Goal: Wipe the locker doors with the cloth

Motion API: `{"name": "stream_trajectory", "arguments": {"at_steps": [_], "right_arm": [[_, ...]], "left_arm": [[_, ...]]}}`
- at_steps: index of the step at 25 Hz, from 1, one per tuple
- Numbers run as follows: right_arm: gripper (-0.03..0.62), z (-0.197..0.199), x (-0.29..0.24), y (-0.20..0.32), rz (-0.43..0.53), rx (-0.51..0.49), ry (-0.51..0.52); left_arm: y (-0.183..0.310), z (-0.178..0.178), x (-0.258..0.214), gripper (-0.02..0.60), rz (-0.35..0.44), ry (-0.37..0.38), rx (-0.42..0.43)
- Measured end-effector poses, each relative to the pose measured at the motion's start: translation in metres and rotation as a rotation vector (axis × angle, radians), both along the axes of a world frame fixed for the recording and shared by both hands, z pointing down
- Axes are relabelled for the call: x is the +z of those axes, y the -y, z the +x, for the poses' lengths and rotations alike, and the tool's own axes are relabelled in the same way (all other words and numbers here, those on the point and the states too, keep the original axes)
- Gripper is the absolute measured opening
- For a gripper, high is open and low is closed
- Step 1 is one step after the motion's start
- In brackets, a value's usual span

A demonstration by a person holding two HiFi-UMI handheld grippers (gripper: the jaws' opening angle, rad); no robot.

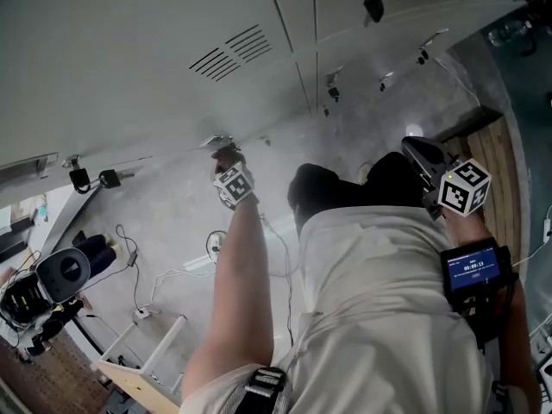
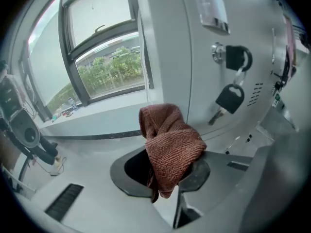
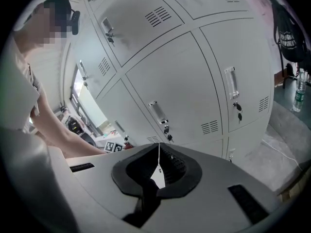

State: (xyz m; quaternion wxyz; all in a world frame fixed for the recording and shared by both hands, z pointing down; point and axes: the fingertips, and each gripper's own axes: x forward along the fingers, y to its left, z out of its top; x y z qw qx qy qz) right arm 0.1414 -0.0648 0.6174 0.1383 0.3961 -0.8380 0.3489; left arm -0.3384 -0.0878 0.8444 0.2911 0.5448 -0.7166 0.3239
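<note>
L arm stretched fwd, L gripper up at locker door. Its jaws pinch the brown cloth, bunched btwn them, near a padlock w/ key. R gripper held back by the torso, jaws pressed together, nothing in them. Its screen: text too small to read.

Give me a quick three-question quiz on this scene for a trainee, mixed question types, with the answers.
1. True or false: the right gripper is shut and empty.
2. The left gripper is clamped on: A a sponge, B a reddish-brown cloth, C a brush?
3. Fill in: a black key hangs from the locker door's ____.
Key: 1 true; 2 B; 3 lock.
</note>
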Motion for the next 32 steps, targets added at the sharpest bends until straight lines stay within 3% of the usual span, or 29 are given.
{"name": "stream_trajectory", "arguments": {"at_steps": [4, 7, 10, 14, 17, 21, 27, 32], "right_arm": [[0.018, -0.003, 0.012, 0.002, 0.000, 0.000, -0.005], [0.018, 0.004, 0.015, 0.000, -0.003, 0.010, -0.009], [0.018, 0.022, 0.011, -0.003, -0.001, 0.060, -0.017], [0.018, 0.047, 0.008, -0.012, 0.004, 0.131, -0.034], [0.018, 0.055, -0.002, -0.007, 0.012, 0.180, -0.014], [0.018, 0.066, -0.019, -0.009, 0.002, 0.195, 0.024], [0.018, 0.068, -0.058, -0.003, 0.015, 0.181, 0.089], [0.018, 0.056, -0.095, -0.002, 0.041, 0.115, 0.140]], "left_arm": [[0.008, 0.015, 0.021, 0.074, -0.012, -0.098, -0.056], [0.017, 0.061, 0.038, 0.074, -0.039, -0.152, 0.002], [0.036, 0.128, 0.045, 0.074, -0.059, -0.208, 0.151], [0.066, 0.232, 0.032, 0.074, -0.041, -0.275, 0.460], [0.092, 0.269, 0.001, 0.074, -0.016, -0.269, 0.598], [0.094, 0.286, -0.041, 0.074, -0.001, -0.222, 0.641], [0.089, 0.277, -0.129, 0.074, 0.110, -0.159, 0.639], [0.056, 0.287, -0.220, 0.074, 0.205, -0.218, 0.709]]}}
